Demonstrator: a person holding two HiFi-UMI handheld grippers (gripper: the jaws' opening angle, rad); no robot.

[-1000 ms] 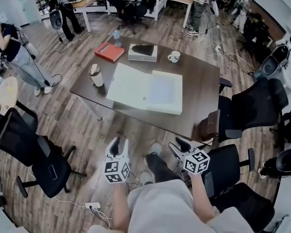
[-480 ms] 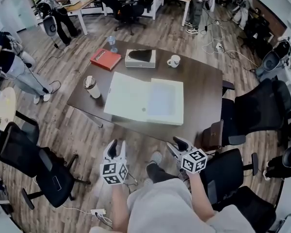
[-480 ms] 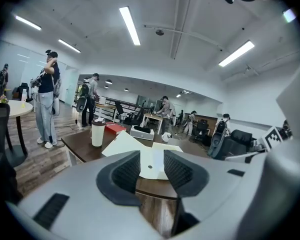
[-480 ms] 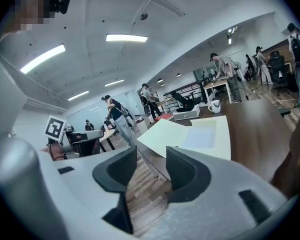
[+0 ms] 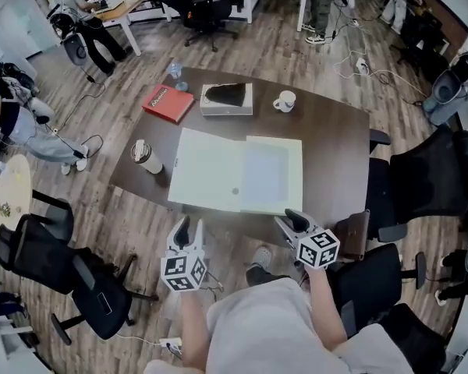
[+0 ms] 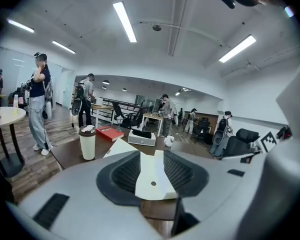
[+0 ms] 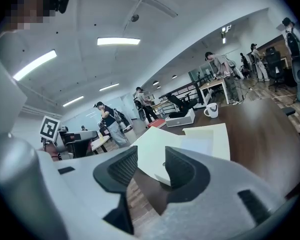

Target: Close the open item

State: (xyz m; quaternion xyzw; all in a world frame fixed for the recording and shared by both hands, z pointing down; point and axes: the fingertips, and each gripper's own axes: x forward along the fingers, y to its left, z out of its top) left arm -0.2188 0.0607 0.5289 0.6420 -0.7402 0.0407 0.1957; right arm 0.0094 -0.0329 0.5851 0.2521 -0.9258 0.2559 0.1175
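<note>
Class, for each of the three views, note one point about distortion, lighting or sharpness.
Head view: fisheye bows the table edges and floorboards; light is even, the open white folder crisp. Left gripper view: dark rounded corners, ceiling light strip glaring, left gripper looming large. Right gripper view: same dark corners, whole room tilted.

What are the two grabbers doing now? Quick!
Left gripper: open, holding nothing.
Right gripper: open, jaws have just been closing, nothing between them.
</note>
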